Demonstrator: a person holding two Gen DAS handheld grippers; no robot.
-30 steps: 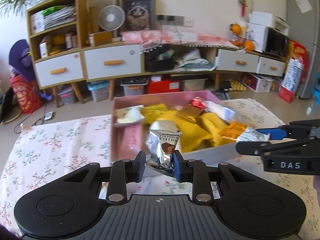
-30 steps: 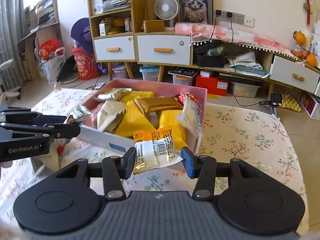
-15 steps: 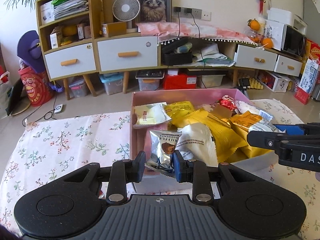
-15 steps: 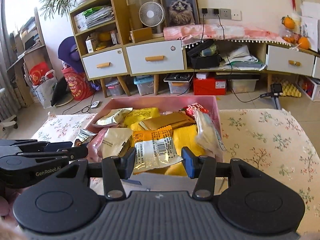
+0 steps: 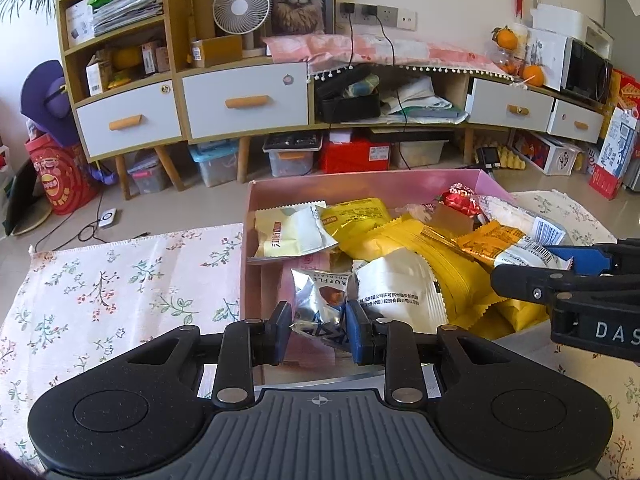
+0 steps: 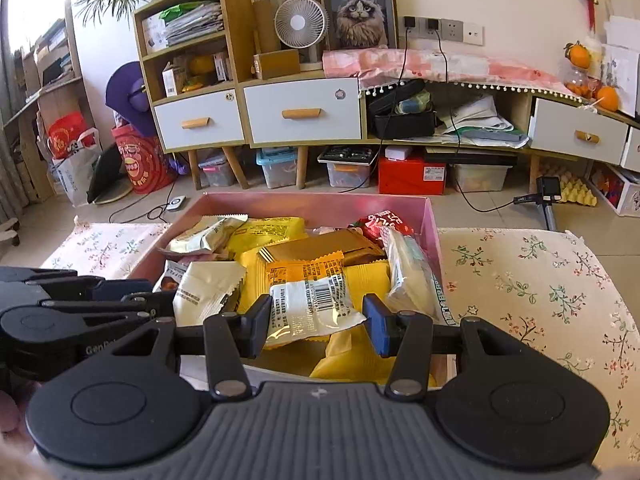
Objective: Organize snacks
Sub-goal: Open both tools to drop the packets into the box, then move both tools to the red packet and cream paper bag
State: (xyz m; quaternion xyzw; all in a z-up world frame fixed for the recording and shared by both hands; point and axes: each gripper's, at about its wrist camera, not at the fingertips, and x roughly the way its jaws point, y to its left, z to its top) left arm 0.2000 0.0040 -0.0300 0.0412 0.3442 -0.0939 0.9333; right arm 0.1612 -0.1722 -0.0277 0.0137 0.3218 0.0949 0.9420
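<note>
A pink box [image 5: 368, 184] full of snack packets stands on the flowered tablecloth [image 5: 120, 280]. My left gripper [image 5: 318, 334] is shut on a silver truffle chocolate packet [image 5: 320, 300] and holds it over the box's near left corner. My right gripper [image 6: 316, 326] is shut on an orange and white snack packet [image 6: 310, 300] and holds it over the near middle of the box [image 6: 312, 204]. Each gripper shows in the other's view, the right one [image 5: 560, 280] and the left one [image 6: 80, 312].
Inside the box lie yellow packets [image 6: 360, 280], a white packet [image 6: 208, 286], a gold packet [image 6: 320, 246] and a red packet [image 6: 382, 220]. Behind the table stand a drawer cabinet [image 5: 240, 100], storage bins on the floor and a fan [image 5: 241, 8].
Both grippers have moved forward with their packets, from in front of the box's near wall to over the box. The box now looks closer and fuller in both views.
</note>
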